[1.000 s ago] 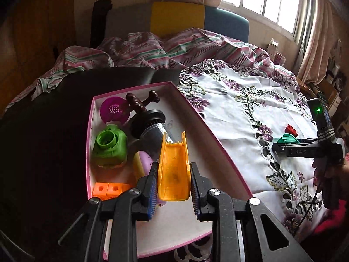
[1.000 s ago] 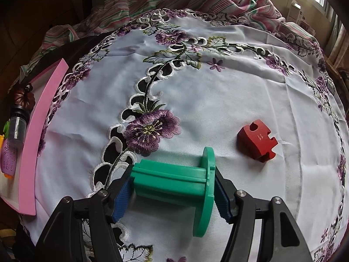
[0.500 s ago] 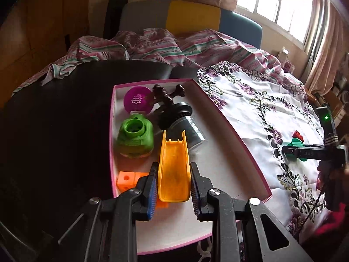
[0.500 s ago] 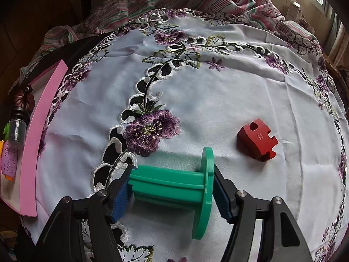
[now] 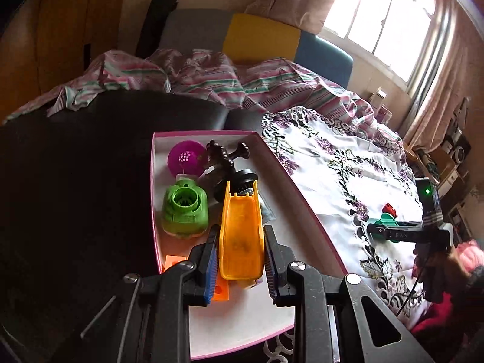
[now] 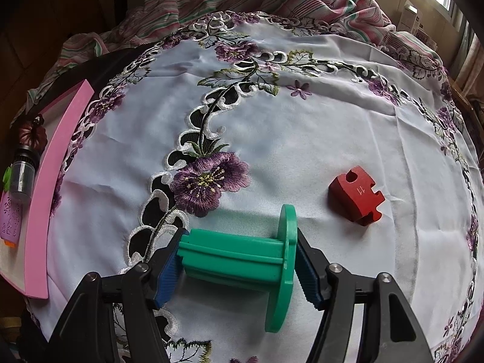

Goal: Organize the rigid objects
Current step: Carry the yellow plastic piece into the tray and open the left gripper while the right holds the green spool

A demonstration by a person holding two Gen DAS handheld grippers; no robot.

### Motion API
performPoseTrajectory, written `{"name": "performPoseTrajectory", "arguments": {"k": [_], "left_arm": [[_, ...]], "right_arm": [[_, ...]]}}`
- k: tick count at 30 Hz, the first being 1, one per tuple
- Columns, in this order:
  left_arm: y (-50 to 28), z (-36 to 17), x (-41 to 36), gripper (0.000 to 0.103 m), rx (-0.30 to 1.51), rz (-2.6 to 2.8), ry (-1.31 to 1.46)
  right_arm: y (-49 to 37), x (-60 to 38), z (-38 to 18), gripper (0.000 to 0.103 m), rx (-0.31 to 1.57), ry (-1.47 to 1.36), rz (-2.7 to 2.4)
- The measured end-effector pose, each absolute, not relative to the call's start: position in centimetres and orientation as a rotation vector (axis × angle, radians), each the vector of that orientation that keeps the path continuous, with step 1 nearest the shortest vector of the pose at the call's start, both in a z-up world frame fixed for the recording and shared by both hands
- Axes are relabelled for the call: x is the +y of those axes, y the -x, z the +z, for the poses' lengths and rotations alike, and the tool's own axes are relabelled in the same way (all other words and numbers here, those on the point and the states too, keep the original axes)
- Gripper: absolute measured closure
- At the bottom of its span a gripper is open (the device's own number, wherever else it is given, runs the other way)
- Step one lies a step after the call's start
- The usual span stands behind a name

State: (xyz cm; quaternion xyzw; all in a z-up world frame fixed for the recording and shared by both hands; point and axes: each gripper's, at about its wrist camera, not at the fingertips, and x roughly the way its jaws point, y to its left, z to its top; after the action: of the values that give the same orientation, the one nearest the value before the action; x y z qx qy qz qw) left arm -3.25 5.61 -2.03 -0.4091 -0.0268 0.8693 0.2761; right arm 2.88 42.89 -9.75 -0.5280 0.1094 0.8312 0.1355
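The orange plastic chute (image 5: 240, 239) is pinched across its side walls by the left claw (image 5: 241, 260), held over the near end of the pink-rimmed box (image 5: 305, 202). It looks light and stiff, with thin walls that might flex or slip. The right claw (image 6: 239, 261) is closed end to end on the green spool (image 6: 242, 257), low on the desk's white embroidered cloth (image 6: 302, 139), near its front edge. A red puzzle block (image 6: 355, 195) lies nearby. The chute hides part of the box's contents.
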Motion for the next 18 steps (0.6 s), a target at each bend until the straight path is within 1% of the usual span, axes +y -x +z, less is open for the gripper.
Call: {"name": "performPoseTrajectory", "arguments": {"k": [3,8,12,15,18], "left_arm": [[4.4,-2.2,4.7,0.076,-0.153,2.349,1.172],[5.9,-2.5,4.2,0.076,-0.184,2.377,1.218],[7.1,-3.4,6.0,0.076,-0.154,2.357,1.247],[8.0,-4.9,7.5,0.076,-0.095,2.367,1.302],[7.8,-4.9,7.9,0.07,-0.07,2.386,1.253]], "right_arm": [[-2.9,43.0,-9.7,0.036,0.334,1.534,2.405],[-2.9,43.0,-9.7,0.036,0.332,1.537,2.401],[-2.9,43.1,-9.7,0.036,0.331,1.541,2.402],[-2.8,43.2,-9.7,0.036,0.35,1.541,2.404],[-2.9,43.4,-9.6,0.035,0.37,1.539,2.405]]}}
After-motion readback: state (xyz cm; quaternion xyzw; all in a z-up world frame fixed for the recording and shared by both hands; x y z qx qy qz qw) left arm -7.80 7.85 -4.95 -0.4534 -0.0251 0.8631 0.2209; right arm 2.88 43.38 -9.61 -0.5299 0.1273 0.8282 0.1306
